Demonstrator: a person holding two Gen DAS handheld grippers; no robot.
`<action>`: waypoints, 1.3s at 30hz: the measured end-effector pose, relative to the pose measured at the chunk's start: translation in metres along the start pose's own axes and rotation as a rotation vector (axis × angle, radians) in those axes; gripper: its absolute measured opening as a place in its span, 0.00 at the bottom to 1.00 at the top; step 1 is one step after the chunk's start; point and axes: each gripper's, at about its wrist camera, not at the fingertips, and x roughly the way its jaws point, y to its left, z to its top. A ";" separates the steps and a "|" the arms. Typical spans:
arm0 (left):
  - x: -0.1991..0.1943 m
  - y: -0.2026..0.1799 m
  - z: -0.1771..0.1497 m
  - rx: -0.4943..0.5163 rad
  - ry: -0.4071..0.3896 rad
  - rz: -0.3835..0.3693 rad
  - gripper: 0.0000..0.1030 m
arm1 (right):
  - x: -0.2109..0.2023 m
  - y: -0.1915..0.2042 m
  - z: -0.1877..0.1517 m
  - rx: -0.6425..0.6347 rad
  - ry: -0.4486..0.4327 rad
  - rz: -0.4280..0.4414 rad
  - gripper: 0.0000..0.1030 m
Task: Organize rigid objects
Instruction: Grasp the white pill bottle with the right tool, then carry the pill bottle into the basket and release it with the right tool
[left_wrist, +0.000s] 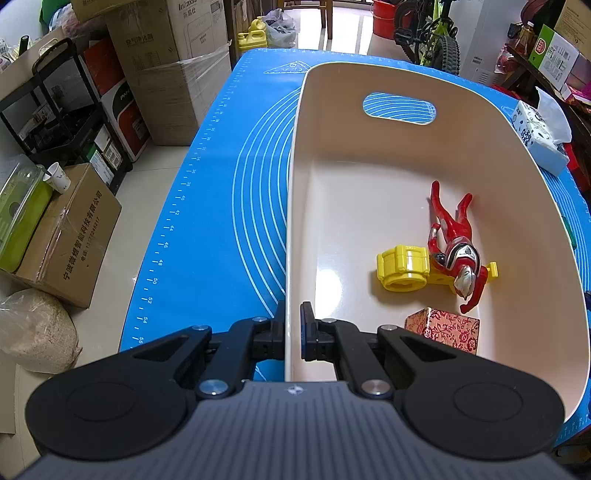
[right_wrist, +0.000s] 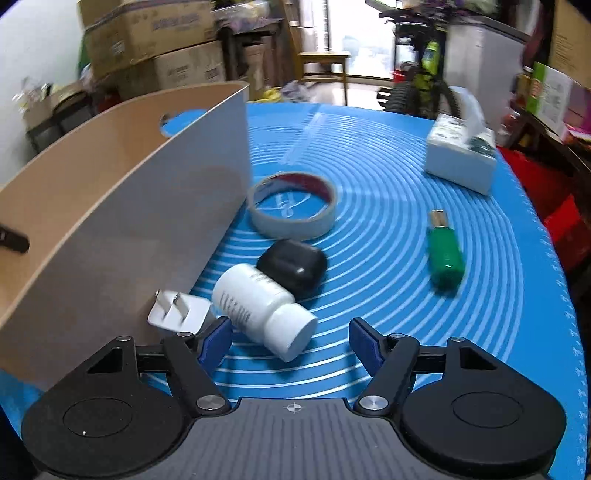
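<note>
A: Bottle position is wanted. Where is the white bottle (right_wrist: 264, 309) found?

B: It is seen lying on its side on the blue-matted surface (right_wrist: 388, 184), just ahead of the right gripper (right_wrist: 290, 341), whose fingers are spread wide with nothing held. Its long axis runs slantwise, cap end near and right, base far and left beside the black case (right_wrist: 291, 266).

A: And the left gripper (left_wrist: 293, 330)?

B: It is clamped on the near rim of the beige bin (left_wrist: 369, 192), where a red figure (left_wrist: 456, 247), a yellow toy (left_wrist: 402, 267) and a patterned box (left_wrist: 443, 328) already lie.

A: Which hand is nearer?

B: The right is judged nearer; a turn of the wrist is likely needed so the bottle is spanned across its width.
</note>
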 end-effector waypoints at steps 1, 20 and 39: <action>0.000 0.000 0.000 0.000 0.000 0.000 0.07 | 0.003 0.002 0.000 -0.023 0.001 -0.006 0.73; 0.000 -0.002 0.000 -0.001 0.003 0.002 0.07 | -0.016 0.009 -0.004 -0.108 -0.082 0.080 0.39; 0.001 -0.003 0.000 0.001 0.002 0.005 0.07 | -0.068 0.014 0.020 -0.010 -0.318 0.046 0.39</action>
